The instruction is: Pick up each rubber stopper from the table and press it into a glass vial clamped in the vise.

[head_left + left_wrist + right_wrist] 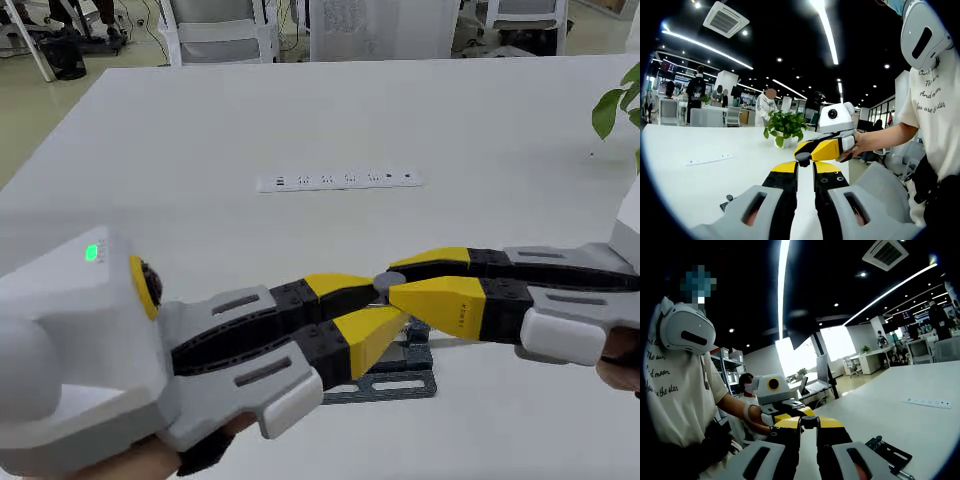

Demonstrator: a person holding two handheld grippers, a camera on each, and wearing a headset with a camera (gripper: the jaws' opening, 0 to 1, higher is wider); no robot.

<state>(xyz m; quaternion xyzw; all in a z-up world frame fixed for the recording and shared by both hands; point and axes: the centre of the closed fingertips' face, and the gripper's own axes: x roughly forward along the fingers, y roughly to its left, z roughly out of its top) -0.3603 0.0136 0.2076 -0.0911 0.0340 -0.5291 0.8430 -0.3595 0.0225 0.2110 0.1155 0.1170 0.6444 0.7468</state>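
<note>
Nearest, the left hand-held gripper (391,304) enters from the near left, its yellow-tipped jaws released and spread in a narrow V. A green light (92,253) glows on its white housing. The right hand-held gripper (393,285) enters from the right, its jaws clenched on a grey rubber stopper (388,282) held above the surface (200,130), just at the upper jaw tip of the left one. Small lettering on the right one's near jaw is too fine to read.

Directly beneath the crossed jaws lies the dark vise (400,378). It is largely hidden by them, and what it clamps cannot be made out.

Farther off, at mid-surface, lies a white power strip (338,181). Plant leaves (612,108) are cut off at the right edge.

In the right gripper view, the person's T-shirt (675,390) carries script of which "sun", "moon" and "the star" are legible, the rest lost in folds.
</note>
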